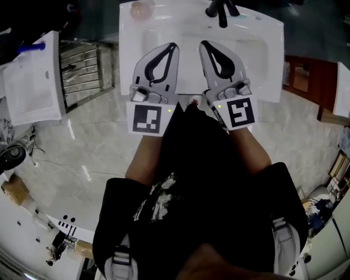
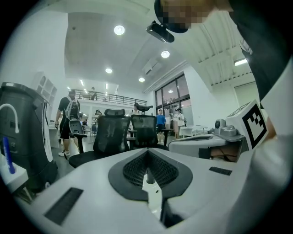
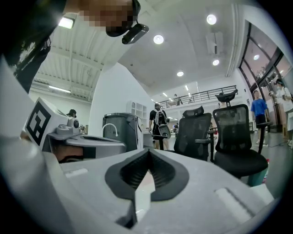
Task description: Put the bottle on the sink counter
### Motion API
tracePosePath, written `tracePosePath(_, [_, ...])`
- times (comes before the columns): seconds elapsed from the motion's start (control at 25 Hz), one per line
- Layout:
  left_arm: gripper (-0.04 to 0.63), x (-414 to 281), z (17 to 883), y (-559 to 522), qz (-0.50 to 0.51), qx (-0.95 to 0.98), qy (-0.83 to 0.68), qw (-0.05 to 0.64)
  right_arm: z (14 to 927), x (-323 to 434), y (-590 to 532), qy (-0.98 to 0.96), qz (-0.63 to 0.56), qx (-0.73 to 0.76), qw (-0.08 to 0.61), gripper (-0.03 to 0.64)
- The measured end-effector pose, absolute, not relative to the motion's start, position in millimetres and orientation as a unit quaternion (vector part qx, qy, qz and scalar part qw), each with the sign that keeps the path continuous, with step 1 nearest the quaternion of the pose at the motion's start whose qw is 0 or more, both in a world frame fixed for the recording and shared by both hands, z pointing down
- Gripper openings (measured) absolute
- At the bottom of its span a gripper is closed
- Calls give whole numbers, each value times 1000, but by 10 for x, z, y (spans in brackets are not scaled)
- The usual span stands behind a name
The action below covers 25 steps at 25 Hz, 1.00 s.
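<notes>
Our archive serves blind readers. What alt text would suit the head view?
Seen from above, a person in a black shirt holds a grey left gripper and right gripper, both shut and empty, over a white sink with a black faucet; a pinkish round object sits on its rim.

The sink counter [image 1: 262,49] along the top of the head view is shining glossy white, smooth like glazed ceramic, and the tap [image 1: 221,12] on it is showing matt black. The floor [image 1: 82,147] is gleaming like polished, veined pale stone. At upper left a grille [image 1: 85,65] is glinting like bare metal. The left claw [image 1: 174,47] and right claw [image 1: 203,45] are looking like matt grey plastic, with a black ribbed lining [image 2: 132,169] like rubber. The person's shirt [image 1: 202,164] is reading as dull black cloth. The chairs [image 2: 112,132] are showing black mesh.
</notes>
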<state>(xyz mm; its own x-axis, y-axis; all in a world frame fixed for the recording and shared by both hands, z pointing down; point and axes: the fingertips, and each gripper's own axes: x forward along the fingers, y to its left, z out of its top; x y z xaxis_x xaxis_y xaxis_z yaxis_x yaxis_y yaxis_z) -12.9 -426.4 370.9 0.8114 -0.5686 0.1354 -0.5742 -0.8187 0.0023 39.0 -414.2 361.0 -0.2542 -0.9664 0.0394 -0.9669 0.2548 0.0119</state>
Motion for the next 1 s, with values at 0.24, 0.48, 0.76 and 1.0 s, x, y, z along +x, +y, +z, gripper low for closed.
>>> tracePosePath(0.24, [12,17,3557,-3781,50,954,-296,16,3284,472,-3597,-797,-42,602,28,-6])
tracePosePath(0.48, [12,234,3357,-3373,40,960,-278,2,3105,704,-3152,-782,-47,621,28,-6])
tracePosePath(0.76, [14,413,3092,-3123,20,965,-263,-4,2891,1037,-2864,-761,-39,648,2,-6])
tracePosePath(1.0, [14,461,2959,-2899,20,967,-254,-15,2840,1167,-2694,-755,-42,654,-8,-6])
